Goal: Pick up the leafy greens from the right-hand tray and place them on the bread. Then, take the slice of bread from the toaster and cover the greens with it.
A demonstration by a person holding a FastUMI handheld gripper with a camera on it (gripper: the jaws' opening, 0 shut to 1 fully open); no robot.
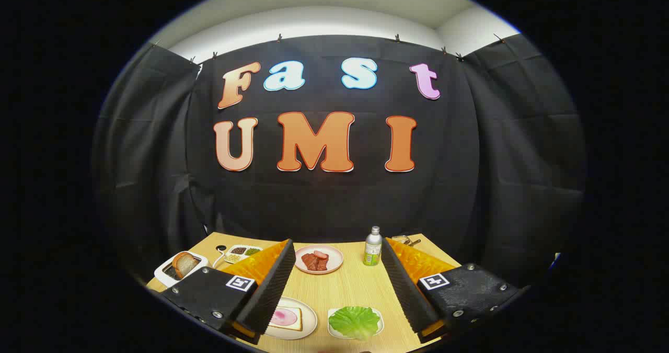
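We are observing the jaws (334,285) spread wide and holding nothing, hovering above the bench (355,285) and tilted slightly down. The leafy greens (354,321) are lying on a small white tray (379,326) at lower centre of the frame, between the fingers and towards the right one. Just left sits a plate (309,322) carrying bread (287,318) topped with a pink slice. The toaster (180,266), at left of the frame, is holding another slice. We judge the greens light, limp and easily torn; pinching a raised ruffled edge looks safest. A plate of meat (318,259) and a bottle (372,246) are standing beyond.
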